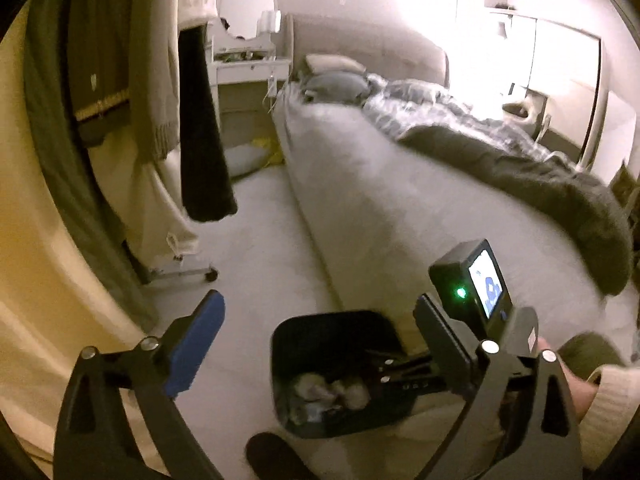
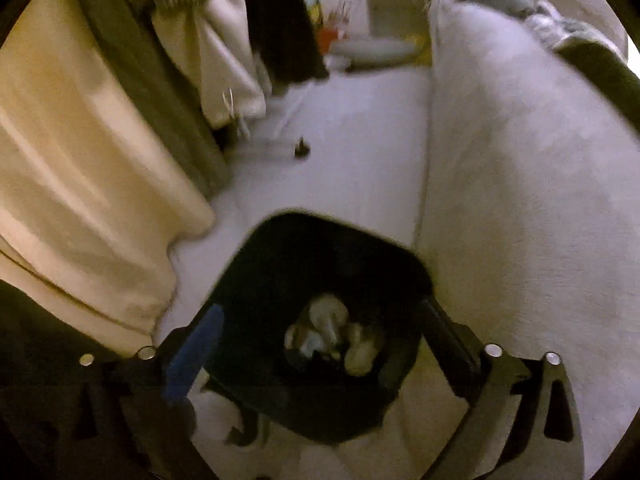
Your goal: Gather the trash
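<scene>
A black bin [image 1: 336, 368] with rounded corners stands on the pale floor [image 1: 260, 248], hard against the long side of the bed [image 1: 400, 208]. Its walls are dark and plain. At the bottom lies crumpled trash [image 2: 336, 336]: pale, whitish-grey wads, soft-edged and blurred. I count about three lumps bunched together, though the blur keeps the exact number uncertain.

One bin shows, and two grippers. In the left wrist view the left gripper [image 1: 320, 332] hangs above and slightly short of the bin, its jaws spread wide with nothing between them; the blue-padded finger [image 1: 196, 344] sits to the left of the bin's rim, the dark finger to the right. The bin's opening lies between the two fingers, below them.

The right gripper [image 2: 320, 344] is directly over the bin, looking down into it. Its jaws are likewise wide apart and hold nothing, with the wads framed between the fingertips and lower down inside. From the left wrist view, the right gripper's body reaches in over the bin's right rim, carrying a small camera [image 1: 472, 284] with a lit screen and a green light.

Hanging clothes [image 1: 152, 80] fill the left side, and a dark blanket [image 1: 520, 172] lies across the bed. A white dressing table [image 1: 248, 60] stands at the far wall.
</scene>
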A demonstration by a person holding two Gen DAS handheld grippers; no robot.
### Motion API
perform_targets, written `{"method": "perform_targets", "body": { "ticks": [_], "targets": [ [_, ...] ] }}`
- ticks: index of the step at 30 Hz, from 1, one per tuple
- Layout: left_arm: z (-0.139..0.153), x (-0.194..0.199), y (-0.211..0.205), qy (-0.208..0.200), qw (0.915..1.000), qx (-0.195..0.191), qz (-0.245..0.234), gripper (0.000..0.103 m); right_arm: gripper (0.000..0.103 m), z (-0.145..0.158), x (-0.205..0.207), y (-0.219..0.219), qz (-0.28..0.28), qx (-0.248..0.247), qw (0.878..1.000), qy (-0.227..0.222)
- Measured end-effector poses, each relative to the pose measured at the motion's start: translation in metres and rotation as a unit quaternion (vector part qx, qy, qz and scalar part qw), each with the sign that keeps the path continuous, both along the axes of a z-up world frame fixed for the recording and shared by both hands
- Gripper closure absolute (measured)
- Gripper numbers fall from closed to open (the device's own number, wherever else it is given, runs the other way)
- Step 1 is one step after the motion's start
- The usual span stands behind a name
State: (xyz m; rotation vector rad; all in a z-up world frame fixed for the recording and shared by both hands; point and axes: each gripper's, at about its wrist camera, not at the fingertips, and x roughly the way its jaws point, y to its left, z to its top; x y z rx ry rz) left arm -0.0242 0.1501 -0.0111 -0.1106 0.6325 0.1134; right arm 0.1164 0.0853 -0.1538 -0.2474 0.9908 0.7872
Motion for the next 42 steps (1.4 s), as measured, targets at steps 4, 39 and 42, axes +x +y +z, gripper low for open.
{"method": "perform_targets", "body": {
  "ticks": [4,39,42],
  "targets": [
    [0.02,-0.007,-0.018,-0.009,0.9995,0.032,0.003,0.003,0.003,0.036,-0.018,-0.025,-0.013,0.026,0.999,-0.042],
    [0.029,-0.038,-0.065,-0.056,0.9976,0.04,0.009,0.003,0.003,0.162,-0.111,-0.286,-0.221,0.056,0.942,-0.247],
    [0.025,-0.038,-0.069,-0.057,0.9973,0.045,0.005,0.003,0.003,0.159,-0.111,-0.292,-0.224,0.058,0.942,-0.242]
  ]
}}
